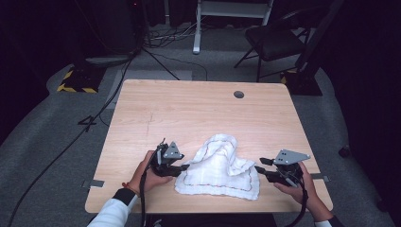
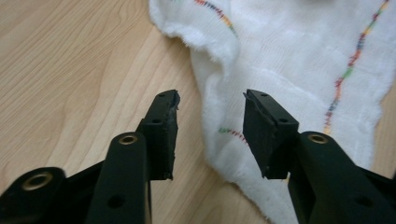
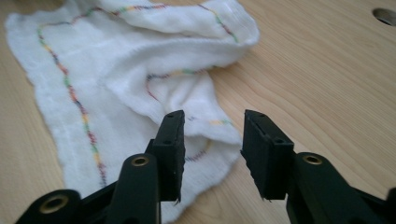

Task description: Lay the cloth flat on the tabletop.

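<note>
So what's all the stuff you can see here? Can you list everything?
cloth: 1, white with rainbow stitching, crumpled on the table's near part, between the grippers
table: 1, light wood, middle of the room
hole: 1, dark, round, far right of the tabletop
chair: 1, black, on the floor behind the table, right
cables: several, black, on the grey floor, left
left gripper: 1, black, open, at the cloth's left edge
right gripper: 1, black, open, at the cloth's right edge
hands: 2, holding the grippers

The 2 hands hold the left gripper (image 1: pixel 185 166) and right gripper (image 1: pixel 257 169) low, jaws parted, tips pointing inward toward each other.
</note>
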Available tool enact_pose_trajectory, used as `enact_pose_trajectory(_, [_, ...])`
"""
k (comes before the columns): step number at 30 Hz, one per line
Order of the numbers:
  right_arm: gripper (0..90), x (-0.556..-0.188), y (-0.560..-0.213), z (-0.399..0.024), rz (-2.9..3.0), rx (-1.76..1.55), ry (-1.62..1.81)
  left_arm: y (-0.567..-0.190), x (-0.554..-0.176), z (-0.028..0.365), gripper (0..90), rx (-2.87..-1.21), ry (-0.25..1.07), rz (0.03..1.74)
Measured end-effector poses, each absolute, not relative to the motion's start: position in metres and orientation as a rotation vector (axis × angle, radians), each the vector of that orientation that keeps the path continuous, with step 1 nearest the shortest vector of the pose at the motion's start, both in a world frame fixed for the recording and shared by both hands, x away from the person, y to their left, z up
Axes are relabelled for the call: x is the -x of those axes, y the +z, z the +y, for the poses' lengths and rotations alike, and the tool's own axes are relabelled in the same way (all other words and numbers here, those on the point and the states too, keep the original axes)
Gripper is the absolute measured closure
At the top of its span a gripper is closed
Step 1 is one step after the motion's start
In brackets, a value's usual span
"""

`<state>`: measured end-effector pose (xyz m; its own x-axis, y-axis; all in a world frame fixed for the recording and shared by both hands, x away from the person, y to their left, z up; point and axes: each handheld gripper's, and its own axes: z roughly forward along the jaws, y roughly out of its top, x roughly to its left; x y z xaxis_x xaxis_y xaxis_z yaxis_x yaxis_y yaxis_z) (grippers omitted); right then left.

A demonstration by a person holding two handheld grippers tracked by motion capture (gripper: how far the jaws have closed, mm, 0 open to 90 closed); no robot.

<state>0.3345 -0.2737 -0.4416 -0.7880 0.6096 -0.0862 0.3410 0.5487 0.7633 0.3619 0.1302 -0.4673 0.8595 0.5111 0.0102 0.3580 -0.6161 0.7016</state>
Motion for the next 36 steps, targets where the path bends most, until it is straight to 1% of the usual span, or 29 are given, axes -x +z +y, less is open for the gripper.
enact_pose_trajectory(2, [56.2, -0.334, -0.442, -0.265, 2.471, -0.744, 1.11, -0.467, -0.364, 0.125, 42.3, -2.283, 0.267, 0.649])
enact_pose_trajectory(5, [49.7, -0.336, -0.447, -0.242, 2.522, -0.69, 1.093, -0.466, -0.37, 0.115, 32.3, -2.273, 0.278, 0.649])
enact_pose_trajectory(6, [49.7, -0.336, -0.447, -0.242, 2.522, -0.69, 1.093, -0.466, -0.373, 0.112, 32.3, -2.27, 0.281, 0.646])
enact_pose_trajectory(10, [43.6, -0.335, -0.453, -0.215, 2.569, -0.614, 1.072, -0.461, -0.381, 0.098, 28.2, -2.25, 0.287, 0.617])
enact_pose_trajectory(14, [42.8, -0.335, -0.461, -0.192, 2.604, -0.538, 1.01, -0.458, -0.396, 0.084, 24.9, -2.241, 0.258, 0.614])
enact_pose_trajectory(16, [43.9, -0.337, -0.467, -0.186, 2.612, -0.535, 0.958, -0.459, -0.403, 0.082, 24.7, -2.229, 0.274, 0.625])
enact_pose_trajectory(18, [50.4, -0.339, -0.471, -0.186, 2.614, -0.542, 0.926, -0.461, -0.414, 0.081, 24.4, -2.22, 0.221, 0.658])
enact_pose_trajectory(20, [58.3, -0.342, -0.475, -0.189, 2.606, -0.544, 0.878, -0.464, -0.422, 0.078, 23.9, -2.218, 0.219, 0.679])
enact_pose_trajectory(22, [70.6, -0.345, -0.474, -0.198, 2.589, -0.578, 0.898, -0.469, -0.43, 0.071, 23.9, -2.256, 0.192, 0.747])
enact_pose_trajectory(24, [76.3, -0.347, -0.471, -0.203, 2.57, -0.576, 0.881, -0.473, -0.432, 0.064, 23.9, -2.279, 0.196, 0.783])
enact_pose_trajectory(25, [78.7, -0.347, -0.469, -0.207, 2.556, -0.578, 0.885, -0.475, -0.432, 0.06, 24.0, -2.285, 0.178, 0.772])
enact_pose_trajectory(28, [83.3, -0.35, -0.465, -0.218, 2.535, -0.604, 0.912, -0.479, -0.429, 0.048, 24.0, -2.327, 0.201, 0.747])
enact_pose_trajectory(30, [83.7, -0.352, -0.464, -0.224, 2.531, -0.616, 0.919, -0.48, -0.428, 0.045, 26.5, -2.338, 0.198, 0.742])
enact_pose_trajectory(32, [84.0, -0.354, -0.463, -0.228, 2.522, -0.628, 0.922, -0.481, -0.428, 0.043, 32.4, -2.349, 0.2, 0.733])
enact_pose_trajectory(33, [84.0, -0.355, -0.462, -0.23, 2.518, -0.639, 0.932, -0.481, -0.428, 0.043, 38.6, -2.353, 0.18, 0.719])
enact_pose_trajectory(34, [84.0, -0.356, -0.461, -0.231, 2.509, -0.643, 0.934, -0.481, -0.427, 0.044, 47.7, -2.356, 0.166, 0.685])
enact_pose_trajectory(35, [84.0, -0.357, -0.46, -0.233, 2.502, -0.652, 0.937, -0.48, -0.426, 0.045, 56.1, -2.368, 0.171, 0.66])
enact_pose_trajectory(36, [83.9, -0.358, -0.46, -0.234, 2.496, -0.658, 0.943, -0.478, -0.425, 0.045, 61.8, -2.381, 0.198, 0.634])
